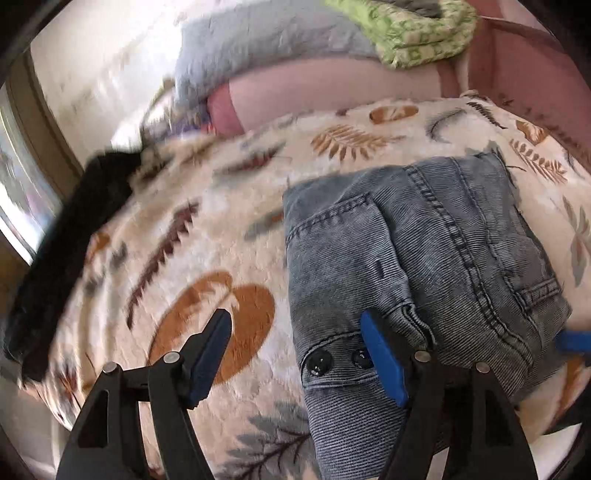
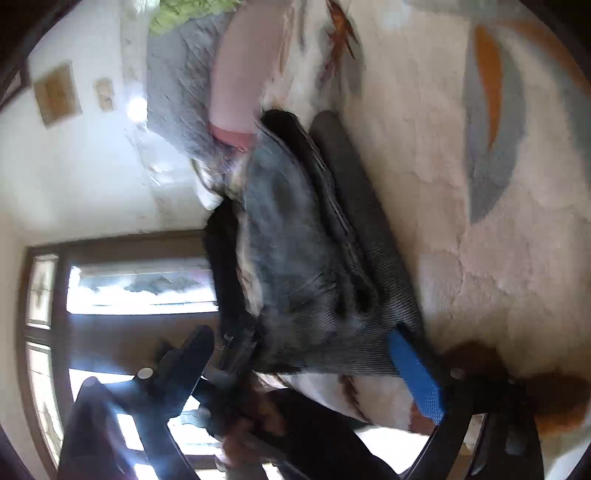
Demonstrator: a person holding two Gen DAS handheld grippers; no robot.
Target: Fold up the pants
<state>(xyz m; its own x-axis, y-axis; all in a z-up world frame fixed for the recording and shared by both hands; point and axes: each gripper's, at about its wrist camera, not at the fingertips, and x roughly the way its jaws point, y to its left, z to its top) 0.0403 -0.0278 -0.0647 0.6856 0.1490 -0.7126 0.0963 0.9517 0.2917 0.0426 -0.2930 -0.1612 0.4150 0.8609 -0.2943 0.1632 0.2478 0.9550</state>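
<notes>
Your left tool [image 1: 295, 354] stands wide, nothing pressed between its blue pads: the left pad [image 1: 210, 358] hangs over the leaf-print blanket [image 1: 221, 258], the right pad [image 1: 384, 358] sits over the near edge of the pants [image 1: 424, 240]. The pants lie folded into a compact grey denim bundle on the bed, right of centre, with two dark buttons [image 1: 317, 362] at the near left corner. A black garment [image 1: 62, 251] lies along the blanket's far left edge. Pillows and a green patterned cloth [image 1: 417, 33] sit at the far end.

Your right tool [image 2: 306, 365] is also wide, rolled sideways, with the bundle's edge lying between its fingers; one blue pad [image 2: 417, 376] is close against the denim, the other finger blurred and clear of it.
</notes>
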